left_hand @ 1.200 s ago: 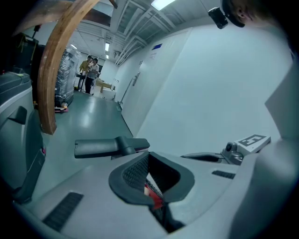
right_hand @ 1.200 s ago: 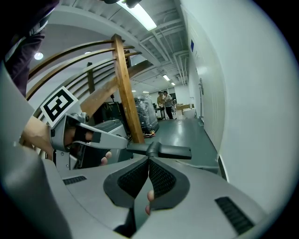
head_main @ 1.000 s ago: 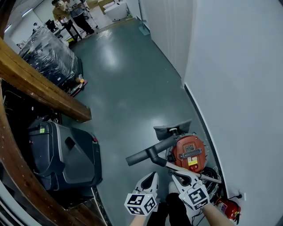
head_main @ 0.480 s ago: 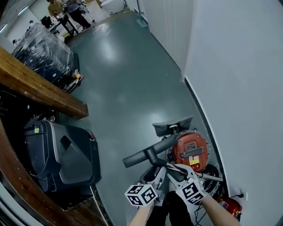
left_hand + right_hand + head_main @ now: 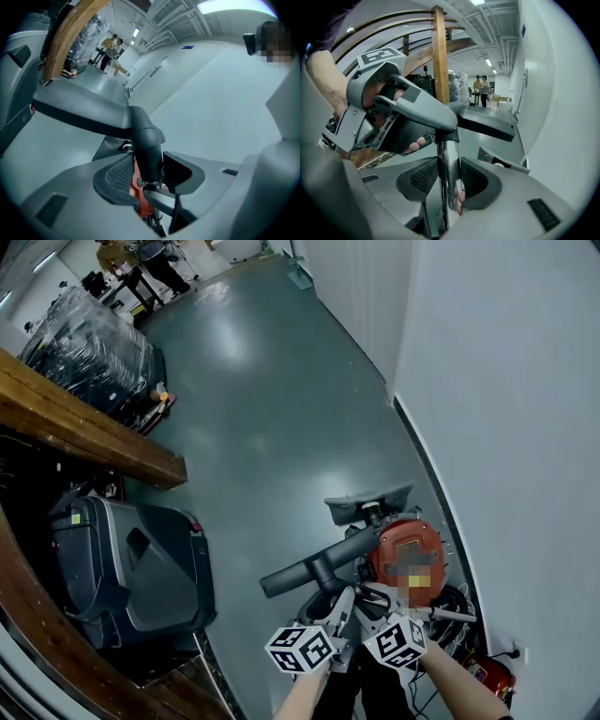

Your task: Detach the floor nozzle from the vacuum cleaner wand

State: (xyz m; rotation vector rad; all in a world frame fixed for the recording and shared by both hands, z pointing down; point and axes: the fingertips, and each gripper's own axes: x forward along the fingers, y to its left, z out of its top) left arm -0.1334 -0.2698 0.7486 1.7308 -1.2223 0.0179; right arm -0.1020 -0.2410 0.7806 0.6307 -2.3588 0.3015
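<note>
Dark grey plastic forms the floor nozzle, a wide flat bar with a curved neck. It sits on the end of the shiny chrome wand, held clear of the glossy grey-green floor and just in front of the round red vacuum canister.

A second ago both tongs were clenched and hung short of the vacuum. Since then they have come down and in. The left tongs now straddle the nozzle's neck and the right tongs straddle the chrome wand just below its dark collar. Both pairs of jaws have just been opening and stand released. The neck sits between the left pads and the tube between the right pads, and I cannot see either pair pressing. The nozzle and wand lie much as they did, joined.

The red canister stands against the white wall, closed, with its inside hidden. A dark grey wedge-shaped piece lies just beyond it. A large dark grey hard case stands shut under the curved wooden beam, well apart from the vacuum.
</note>
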